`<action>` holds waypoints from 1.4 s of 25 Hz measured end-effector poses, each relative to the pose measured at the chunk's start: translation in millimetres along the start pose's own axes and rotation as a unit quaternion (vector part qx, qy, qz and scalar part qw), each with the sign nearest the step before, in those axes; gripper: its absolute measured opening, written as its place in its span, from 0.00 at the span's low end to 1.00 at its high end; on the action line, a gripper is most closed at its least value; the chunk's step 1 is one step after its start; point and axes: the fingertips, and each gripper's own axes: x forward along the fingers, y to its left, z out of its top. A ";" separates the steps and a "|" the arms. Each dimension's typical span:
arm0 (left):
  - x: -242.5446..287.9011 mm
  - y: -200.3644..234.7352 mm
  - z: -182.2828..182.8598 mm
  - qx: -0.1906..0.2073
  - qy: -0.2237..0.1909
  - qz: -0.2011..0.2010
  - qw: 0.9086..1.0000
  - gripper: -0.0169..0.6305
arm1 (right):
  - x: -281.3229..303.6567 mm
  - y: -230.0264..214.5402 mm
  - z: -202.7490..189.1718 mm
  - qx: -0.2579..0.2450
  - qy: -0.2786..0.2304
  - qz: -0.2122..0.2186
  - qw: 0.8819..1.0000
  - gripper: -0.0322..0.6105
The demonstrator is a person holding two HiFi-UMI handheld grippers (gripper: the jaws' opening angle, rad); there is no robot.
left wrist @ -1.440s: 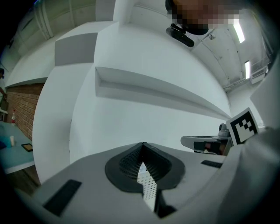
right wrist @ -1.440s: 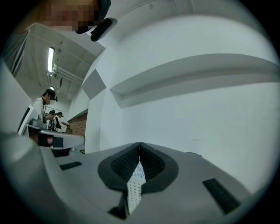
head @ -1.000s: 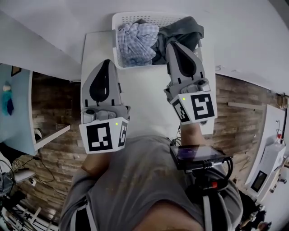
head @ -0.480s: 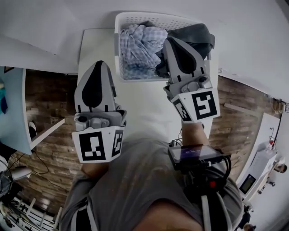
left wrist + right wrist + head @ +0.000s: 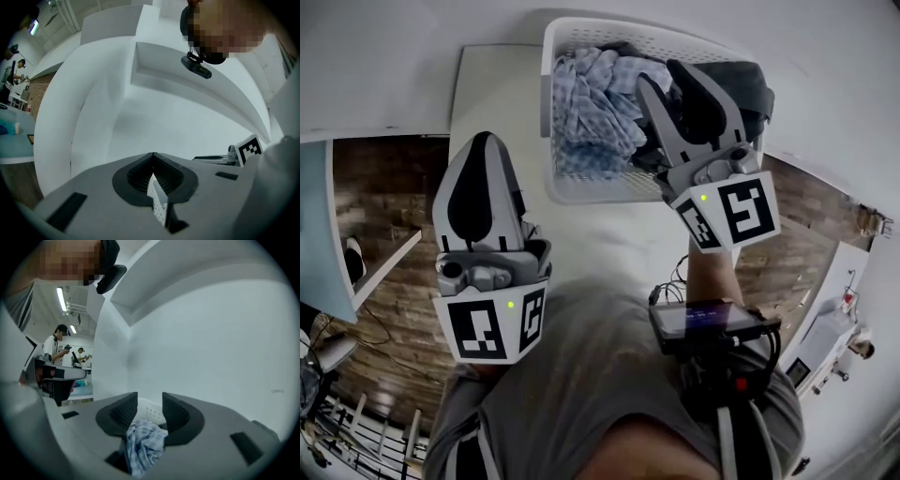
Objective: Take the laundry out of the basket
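A white laundry basket (image 5: 547, 112) stands on the white table (image 5: 497, 94) against the wall. It holds a blue checked cloth (image 5: 591, 103) and a dark grey garment (image 5: 752, 82). My right gripper (image 5: 661, 77) hovers over the basket's right half with its jaws opening. In the right gripper view the checked cloth (image 5: 143, 441) shows below the gap of that gripper (image 5: 150, 399), and the pads do not press on it. My left gripper (image 5: 485, 141) is shut and empty, over the table left of the basket. Its closed tips (image 5: 153, 155) point at bare white wall.
The table is narrow, with brick-patterned floor (image 5: 384, 187) on both sides. A light blue surface (image 5: 314, 234) lies at the far left. A black device (image 5: 708, 323) is strapped at the person's chest. People (image 5: 56, 345) stand at desks in the background.
The right gripper has moved forward over the basket and its jaws have parted. The left gripper has stayed shut and dropped back toward the person. The basket looks nearer.
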 end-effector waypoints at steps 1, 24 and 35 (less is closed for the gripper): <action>4.1 2.8 -4.6 -0.004 0.005 0.001 1.000 0.04 | 3.3 -5.5 -3.8 -0.007 0.012 -0.002 1.000 0.34; 25.7 31.2 -33.5 -0.038 0.031 0.012 0.999 0.04 | 36.4 -17.6 -134.3 -0.070 0.265 0.032 0.961 0.40; -2.4 23.0 -11.7 -0.027 0.008 0.013 1.000 0.04 | 28.0 -3.4 -74.6 -0.096 0.174 0.026 0.980 0.19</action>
